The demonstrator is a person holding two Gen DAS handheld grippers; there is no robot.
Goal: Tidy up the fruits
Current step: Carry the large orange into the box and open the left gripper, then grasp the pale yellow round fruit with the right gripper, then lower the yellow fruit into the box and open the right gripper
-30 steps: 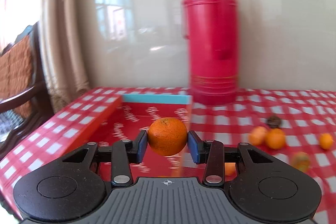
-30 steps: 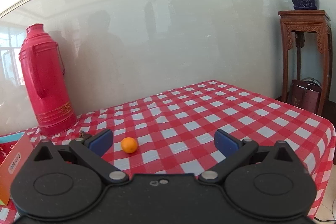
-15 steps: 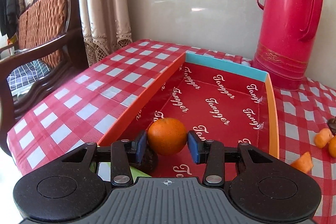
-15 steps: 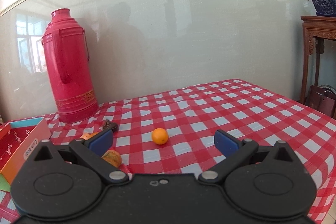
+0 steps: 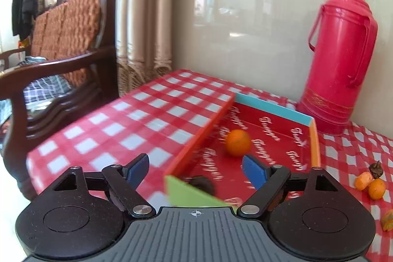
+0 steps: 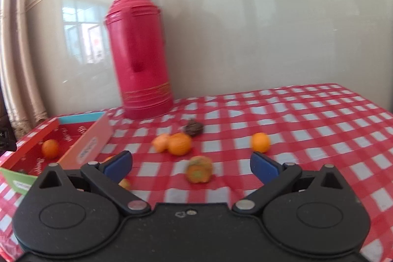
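**Orange lying in the box, both hand-held grippers spread**

An orange (image 5: pixel 238 146) is lying on the red printed floor of the box (image 5: pixel 315 144), near the left orange wall and roughly midway along its length. It is touching neither hand-held gripper. A dark, blurred item (image 5: pixel 202 184) is sitting in the near corner of the box, behind the green end wall; what it is cannot be told.

The left hand-held gripper (image 5: pixel 195 168) is hovering over the near end of the box. Its jaws have just been opening and are now standing spread, with nothing between the blue pads; the orange is lying just beyond the right pad.

The right hand-held gripper (image 6: pixel 190 163) is pointing across the surface (image 6: pixel 319 119) with its jaws spread wide and nothing held. A blurred orange-and-green fruit (image 6: pixel 199 169) is lying on the checked cloth just ahead of the gap between the pads. Beyond it, two orange fruits (image 6: pixel 173 143) are sitting in contact with each other, with a dark brown fruit (image 6: pixel 194 127) just behind them. A single small orange (image 6: pixel 260 142) is sitting apart to the right, just above the right pad.

A red thermos (image 6: pixel 141 53) is standing upright at the rear of the surface, against the wall and just beside the far end of the box. A wooden chair (image 5: pixel 63 60) is standing off the left edge of the surface, beside a curtain (image 5: pixel 145 9).
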